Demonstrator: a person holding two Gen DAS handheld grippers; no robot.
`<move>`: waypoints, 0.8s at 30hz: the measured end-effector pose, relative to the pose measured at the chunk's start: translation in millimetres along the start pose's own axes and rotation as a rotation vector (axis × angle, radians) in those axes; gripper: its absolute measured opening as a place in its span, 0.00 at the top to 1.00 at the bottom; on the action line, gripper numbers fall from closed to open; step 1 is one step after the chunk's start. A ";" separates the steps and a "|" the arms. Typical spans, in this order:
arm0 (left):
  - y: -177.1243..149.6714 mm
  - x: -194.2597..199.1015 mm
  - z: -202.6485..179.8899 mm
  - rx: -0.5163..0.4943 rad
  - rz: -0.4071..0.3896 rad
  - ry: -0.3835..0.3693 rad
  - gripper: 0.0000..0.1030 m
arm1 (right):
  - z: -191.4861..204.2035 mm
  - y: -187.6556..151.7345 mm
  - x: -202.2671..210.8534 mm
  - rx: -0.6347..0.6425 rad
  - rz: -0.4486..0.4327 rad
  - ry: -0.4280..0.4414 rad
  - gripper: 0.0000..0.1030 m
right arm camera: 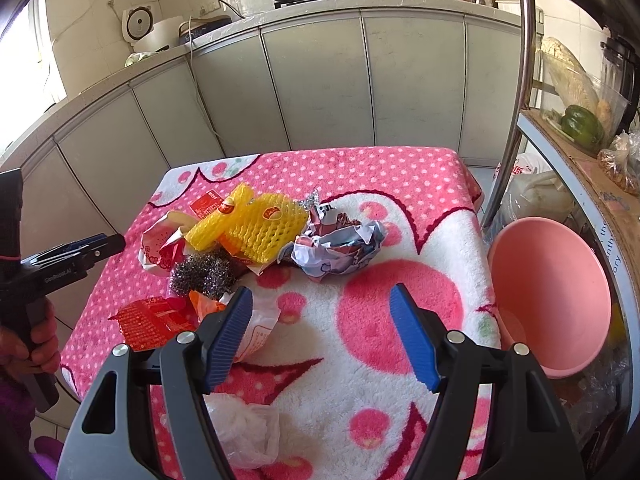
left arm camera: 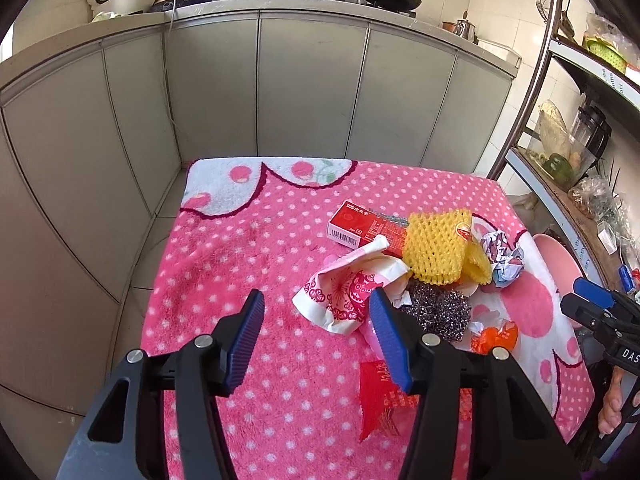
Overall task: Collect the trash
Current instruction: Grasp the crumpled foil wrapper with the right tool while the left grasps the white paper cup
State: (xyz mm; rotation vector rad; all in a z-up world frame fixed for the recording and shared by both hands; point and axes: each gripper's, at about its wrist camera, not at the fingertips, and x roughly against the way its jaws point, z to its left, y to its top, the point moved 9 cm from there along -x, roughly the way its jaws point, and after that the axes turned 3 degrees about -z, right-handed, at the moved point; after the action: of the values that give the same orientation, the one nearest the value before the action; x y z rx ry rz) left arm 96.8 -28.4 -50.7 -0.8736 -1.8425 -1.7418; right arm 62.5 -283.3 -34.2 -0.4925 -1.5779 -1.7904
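Trash lay clustered on the surface, which was covered by a pink dotted blanket; the pile sat left of centre in the right wrist view and right of centre in the left wrist view.

Count, as far as visible:
- one red carton, upper edge of the pile
- yellow foam fruit nets, apparently two overlapping pieces
- one steel wool scrubber
- one crumpled paper ball
- one pink-and-white printed wrapper
- one flat red foil packet
- one orange wrapper
- one clear plastic bag, low in the frame
- one pink basin at right, just beside the surface edge; probably the collection bin.

Handling, judged: everything looked light. Foam nets and paper ball soft and compressible, best pinched across the bulk. Carton stiff, best taken across its narrow faces. Foil packet flat and slippery, needing an edge pinch. Scrubber springy, should snag pads well. Bag limp and slick.

Left gripper released, nothing between the pads, right pad close to the printed wrapper. Right gripper spread wide, empty, over bare blanket.
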 end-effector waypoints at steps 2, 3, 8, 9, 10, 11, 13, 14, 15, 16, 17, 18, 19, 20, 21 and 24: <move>1.6 -6.3 -2.1 -0.013 0.007 -0.002 0.51 | -2.3 2.5 -3.4 -0.002 0.011 0.012 0.30; 2.1 -10.4 -3.1 -0.021 0.014 -0.002 0.53 | -3.5 3.6 -5.1 -0.004 0.016 0.016 0.30; 2.8 -31.2 -6.1 -0.042 0.047 -0.007 0.58 | -13.4 18.1 -16.4 -0.038 0.017 0.035 0.30; 2.6 -35.9 -6.3 -0.047 0.054 -0.006 0.59 | -14.6 20.6 -20.1 -0.052 0.023 0.048 0.30; 2.0 -39.7 -5.9 -0.049 0.061 -0.005 0.60 | -14.7 22.2 -24.1 -0.066 0.034 0.066 0.30; 1.1 -44.1 -5.4 -0.048 0.070 -0.004 0.62 | -13.0 22.9 -29.9 -0.077 0.055 0.088 0.30; -1.5 -50.2 -4.7 -0.041 0.086 -0.011 0.74 | -7.6 23.3 -38.0 -0.078 0.072 0.107 0.30; -2.9 -53.0 -3.7 -0.038 0.093 -0.011 0.77 | -3.8 22.8 -42.2 -0.063 0.080 0.108 0.30; -3.9 -54.8 -2.4 -0.033 0.098 -0.008 0.81 | -0.8 22.2 -45.8 -0.050 0.084 0.104 0.30; -5.3 -56.7 -0.9 -0.023 0.104 -0.010 0.81 | 1.3 21.6 -49.6 -0.043 0.090 0.101 0.30; -5.8 -57.5 0.5 -0.011 0.103 -0.014 0.81 | 3.4 20.6 -52.5 -0.042 0.096 0.102 0.30; -5.7 -57.4 1.3 -0.003 0.100 -0.020 0.82 | 4.3 20.0 -56.2 -0.043 0.104 0.101 0.32; -5.4 -56.9 1.4 -0.002 0.097 -0.022 0.82 | 4.6 19.6 -59.8 -0.043 0.111 0.097 0.34; -5.2 -56.4 1.7 -0.003 0.092 -0.021 0.82 | 4.8 19.2 -63.6 -0.044 0.119 0.092 0.39; -5.3 -55.8 2.0 -0.003 0.088 -0.021 0.82 | 4.2 18.6 -66.1 -0.047 0.125 0.090 0.41; -4.4 -50.6 2.7 0.012 0.078 -0.024 0.83 | 0.7 16.8 -73.9 -0.063 0.138 0.075 0.63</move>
State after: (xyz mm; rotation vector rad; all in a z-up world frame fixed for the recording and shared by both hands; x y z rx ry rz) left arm 129.1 -32.6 -89.8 -0.9521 -1.8076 -1.6787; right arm 125.2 -264.9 -72.5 -0.5446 -1.4058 -1.7375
